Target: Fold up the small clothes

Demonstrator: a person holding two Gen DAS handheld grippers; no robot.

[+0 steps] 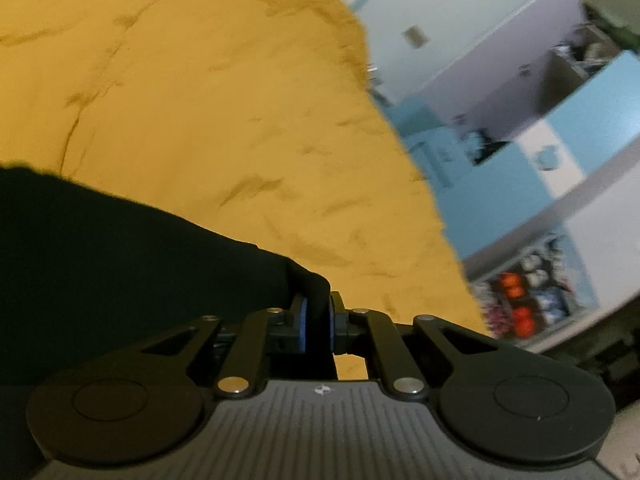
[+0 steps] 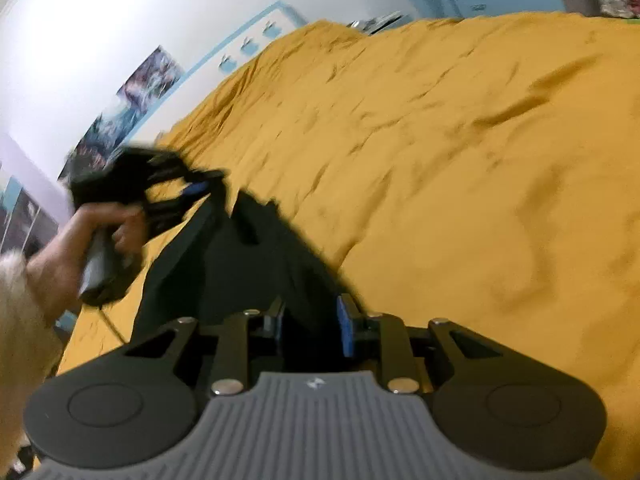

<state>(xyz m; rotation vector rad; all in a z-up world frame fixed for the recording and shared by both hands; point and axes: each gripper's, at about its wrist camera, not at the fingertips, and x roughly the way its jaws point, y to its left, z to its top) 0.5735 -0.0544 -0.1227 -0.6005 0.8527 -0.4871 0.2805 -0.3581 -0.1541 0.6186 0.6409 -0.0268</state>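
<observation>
A black garment (image 1: 120,260) lies on the mustard-yellow bedcover (image 1: 200,100) and rises at one corner into my left gripper (image 1: 316,308), which is shut on a fold of it. In the right wrist view the same garment (image 2: 248,272) stretches from the left gripper (image 2: 200,188), held in a person's hand (image 2: 80,240), down to my right gripper (image 2: 312,316). The right jaws stand apart. Dark cloth lies in the gap between the blue pads (image 2: 346,328), and they do not press on it. The garment's near edge is hidden behind the gripper body.
The wrinkled yellow bedcover (image 2: 440,160) fills most of both views. Blue and white cupboards (image 1: 480,152) and a shelf of small colourful things (image 1: 520,308) stand beyond the bed's right edge. A white wall with posters (image 2: 148,76) lies to the left.
</observation>
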